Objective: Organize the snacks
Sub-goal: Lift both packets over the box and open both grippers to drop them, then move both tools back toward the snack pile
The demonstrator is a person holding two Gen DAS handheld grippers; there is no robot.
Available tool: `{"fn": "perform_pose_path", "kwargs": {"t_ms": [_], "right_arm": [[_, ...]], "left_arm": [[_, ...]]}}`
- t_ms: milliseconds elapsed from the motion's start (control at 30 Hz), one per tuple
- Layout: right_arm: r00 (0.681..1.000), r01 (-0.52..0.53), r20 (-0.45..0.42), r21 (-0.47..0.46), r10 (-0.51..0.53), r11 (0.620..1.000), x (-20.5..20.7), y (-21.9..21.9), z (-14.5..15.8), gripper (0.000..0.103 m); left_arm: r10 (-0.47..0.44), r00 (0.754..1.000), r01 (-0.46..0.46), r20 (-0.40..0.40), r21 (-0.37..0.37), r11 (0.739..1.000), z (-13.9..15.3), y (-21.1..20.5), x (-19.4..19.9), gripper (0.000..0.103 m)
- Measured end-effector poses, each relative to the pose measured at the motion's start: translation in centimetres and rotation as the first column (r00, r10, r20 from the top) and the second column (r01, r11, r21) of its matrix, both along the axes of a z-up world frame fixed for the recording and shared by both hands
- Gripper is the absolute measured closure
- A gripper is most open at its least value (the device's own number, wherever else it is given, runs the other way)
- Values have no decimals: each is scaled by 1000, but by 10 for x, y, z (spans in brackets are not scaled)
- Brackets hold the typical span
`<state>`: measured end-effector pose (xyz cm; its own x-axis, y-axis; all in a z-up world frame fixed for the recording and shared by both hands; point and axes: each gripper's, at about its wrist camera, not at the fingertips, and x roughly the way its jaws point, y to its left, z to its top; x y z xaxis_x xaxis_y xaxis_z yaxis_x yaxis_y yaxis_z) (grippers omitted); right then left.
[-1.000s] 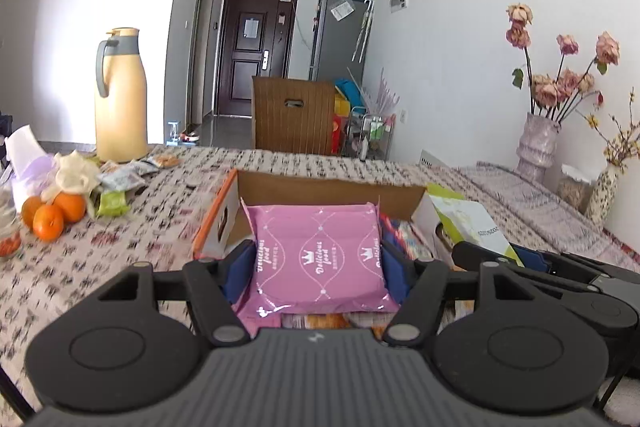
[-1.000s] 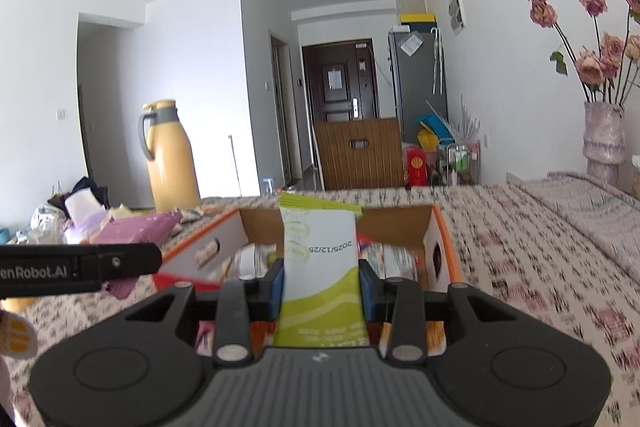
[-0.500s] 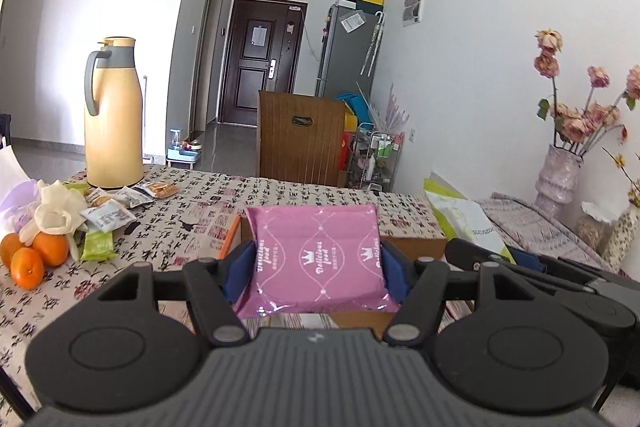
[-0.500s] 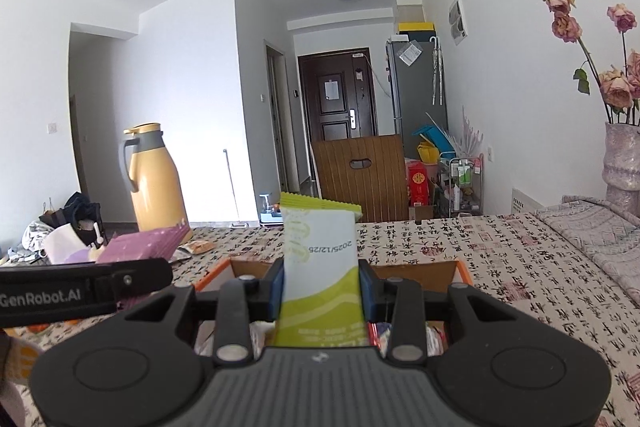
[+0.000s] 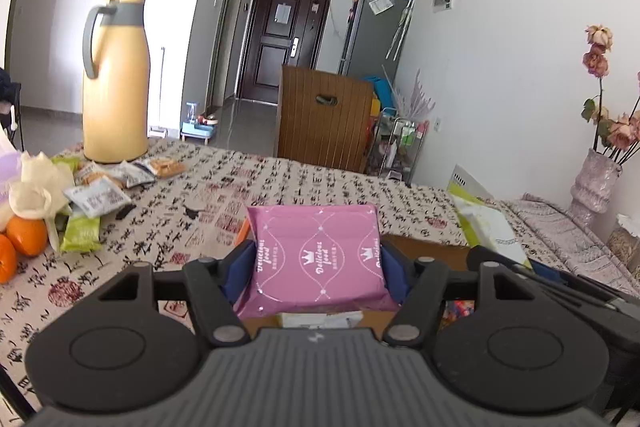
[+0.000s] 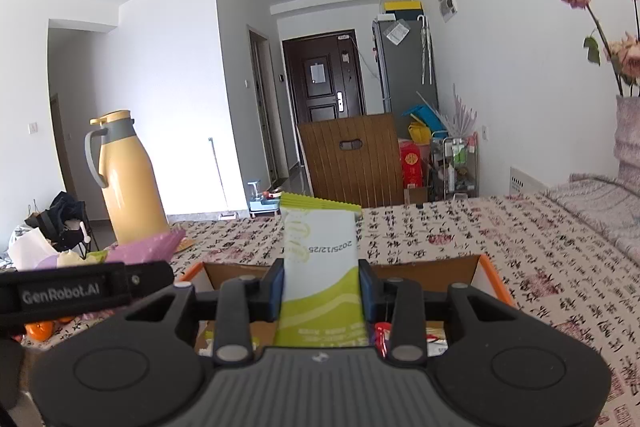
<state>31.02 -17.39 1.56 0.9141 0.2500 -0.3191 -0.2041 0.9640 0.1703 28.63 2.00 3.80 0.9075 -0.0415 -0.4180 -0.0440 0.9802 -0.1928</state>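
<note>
Both jaws pinch snacks: your left gripper (image 5: 318,263) clamps the pink packet (image 5: 318,257), your right gripper (image 6: 322,285) the green-and-white packet (image 6: 320,267).
Cardboard box (image 6: 432,267) sits under both; loose snacks (image 5: 100,193) lie at ten o'clock beside the yellow jug (image 5: 116,79).

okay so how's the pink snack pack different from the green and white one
The pink packet is wide and squarish with a crown pattern; the green and white packet is narrow and tall, with a printed date. The left gripper holds the pink, the right gripper the green. Both are clamped above the cardboard box.
</note>
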Motion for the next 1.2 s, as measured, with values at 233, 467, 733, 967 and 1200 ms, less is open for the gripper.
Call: {"fn": "perform_pose_path", "kwargs": {"t_ms": [233,467,733,967,1200], "right_arm": [[999,-1,-47,-7,0,1000,8,-2,-14,67],[999,38,-36,11,-38,999,5,-8,-14,46],[998,54,17,44,-55,998,-8,-16,-5,0],[999,51,9,39,-52,998,-7,-16,-7,0],[998,51,39,31,-52,998,-9,-15,3,0]], "left_arm": [[-14,998,15,-54,3,1000,-18,0,6,36],[9,999,-9,-48,1,1000,-21,3,2,26],[85,996,-85,7,13,996,-14,6,-6,0],[92,996,-92,1,-4,996,-15,11,-4,0],[114,993,-114,13,4,993,-9,7,-3,0]]}}
